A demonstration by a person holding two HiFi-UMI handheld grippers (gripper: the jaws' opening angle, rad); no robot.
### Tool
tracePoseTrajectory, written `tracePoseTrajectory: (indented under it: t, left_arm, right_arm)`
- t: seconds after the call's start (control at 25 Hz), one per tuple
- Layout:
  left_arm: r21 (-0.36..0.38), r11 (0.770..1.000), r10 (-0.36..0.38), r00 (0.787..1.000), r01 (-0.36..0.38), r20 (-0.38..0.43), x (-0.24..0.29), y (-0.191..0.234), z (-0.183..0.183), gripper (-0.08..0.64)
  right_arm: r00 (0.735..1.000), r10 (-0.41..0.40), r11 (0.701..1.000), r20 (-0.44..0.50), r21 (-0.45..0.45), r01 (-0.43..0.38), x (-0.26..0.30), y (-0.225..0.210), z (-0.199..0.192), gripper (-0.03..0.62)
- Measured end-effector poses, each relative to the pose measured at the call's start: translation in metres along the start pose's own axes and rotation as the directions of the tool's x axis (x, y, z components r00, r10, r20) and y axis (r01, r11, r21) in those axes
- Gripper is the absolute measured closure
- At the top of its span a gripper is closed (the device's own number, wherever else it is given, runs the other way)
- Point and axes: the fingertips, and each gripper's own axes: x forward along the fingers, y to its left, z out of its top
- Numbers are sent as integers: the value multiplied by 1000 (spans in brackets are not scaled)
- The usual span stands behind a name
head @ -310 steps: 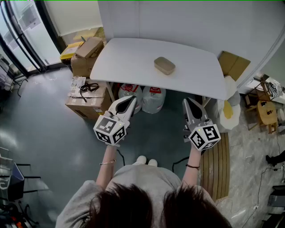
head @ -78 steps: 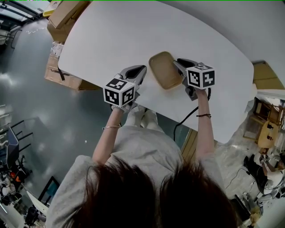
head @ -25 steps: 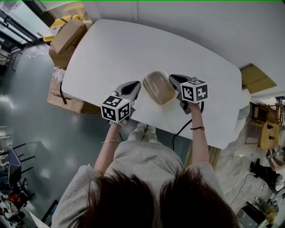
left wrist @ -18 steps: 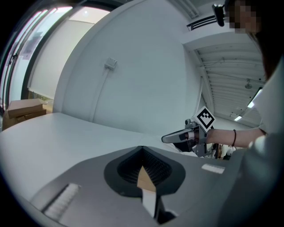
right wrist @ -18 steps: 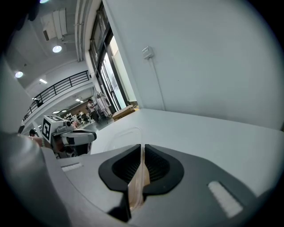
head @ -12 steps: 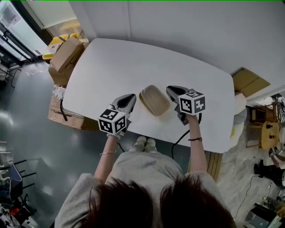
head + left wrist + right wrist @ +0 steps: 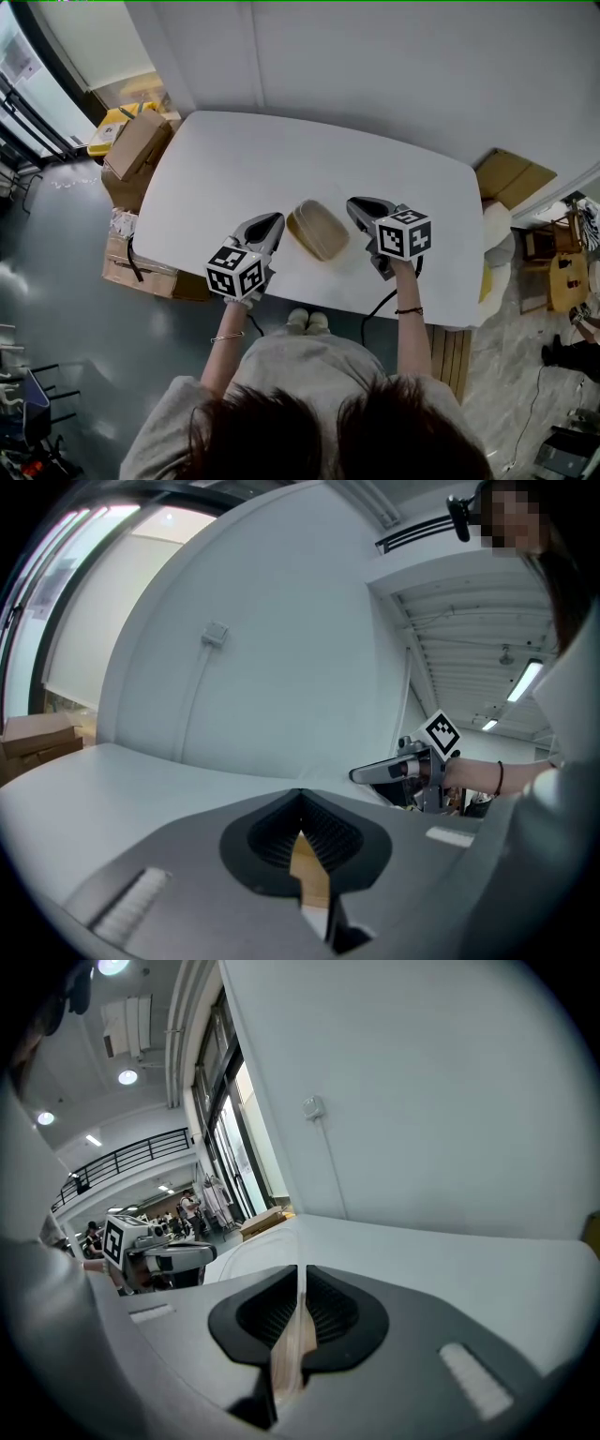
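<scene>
Two grips on one tan, round-cornered container with clear lid (image 7: 319, 230), near the white table's (image 7: 216, 159) front edge; left hand-held gripper (image 7: 273, 222) clamps its left rim, right hand-held gripper (image 7: 355, 208) its right rim; judged best: equal height, even squeeze, no twisting.

The container (image 7: 318, 230) is lying between the left gripper (image 7: 271, 221) and the right gripper (image 7: 356, 205), over the table's (image 7: 234, 159) near half; cardboard boxes (image 7: 136, 142) are standing left of the table.
</scene>
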Motion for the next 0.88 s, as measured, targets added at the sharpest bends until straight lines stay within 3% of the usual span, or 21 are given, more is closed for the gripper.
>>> tracePoseTrajectory:
  t: [0.36,0.88]
  left_arm:
    - [36,999,-35,999,33,36,-9,-14,18,571]
    - [56,998,-29,995,24,91,-27,-13,36,571]
  right_arm:
    - [998,7,1000,67,7,-8,-23,7,16,549]
    - [982,33,997,185,58,-44,-47,9,31,549]
